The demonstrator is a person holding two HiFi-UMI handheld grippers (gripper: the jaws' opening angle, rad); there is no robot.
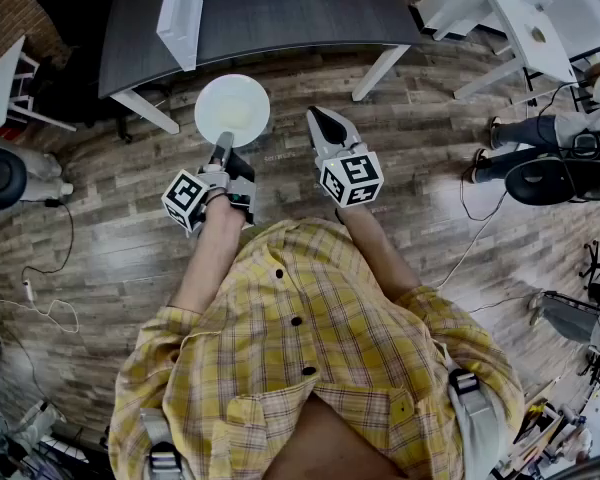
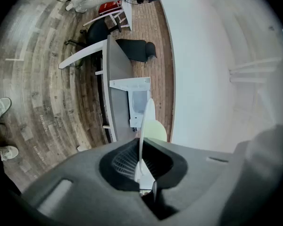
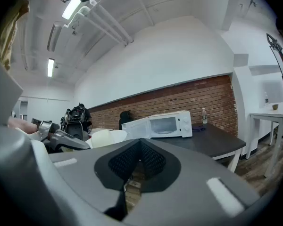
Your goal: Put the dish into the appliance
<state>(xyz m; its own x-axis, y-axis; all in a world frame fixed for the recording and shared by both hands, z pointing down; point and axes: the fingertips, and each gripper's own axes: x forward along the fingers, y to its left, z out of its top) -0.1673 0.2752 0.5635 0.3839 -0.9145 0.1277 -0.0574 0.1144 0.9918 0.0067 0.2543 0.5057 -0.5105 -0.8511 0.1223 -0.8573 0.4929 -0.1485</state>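
dish: a round white plate (image 1: 232, 108), pinched at its near rim and carried in the air over the wood-plank floor (image 1: 110, 228), just short of the surface's near edge; the left gripper view shows it edge-on (image 2: 145, 121).
left gripper: the grey two-jaw left gripper (image 1: 223, 148) has its jaws pressed onto the plate's rim, one pad on each face (image 2: 140, 166); the right gripper view shows it at the left (image 3: 61, 138) with the plate beside it (image 3: 106, 138).
right gripper: the grey right gripper (image 1: 322, 120) has its jaws pressed together with nothing between them (image 3: 140, 166); it hovers beside the plate, apart from it, and points at the surface.
appliance: a white box-shaped microwave (image 3: 162, 124) stands on the surface with its door swung open toward the near edge (image 1: 180, 13); the left gripper view shows it beyond the plate (image 2: 137, 100).
surface: a dark grey tabletop on white legs (image 1: 280, 18) (image 3: 212, 142) (image 2: 118, 79).
also on the surface: a small clear bottle (image 3: 204, 116) behind the microwave's right end, near the far edge.
backdrop: a red brick wall (image 3: 203, 95) behind the surface.
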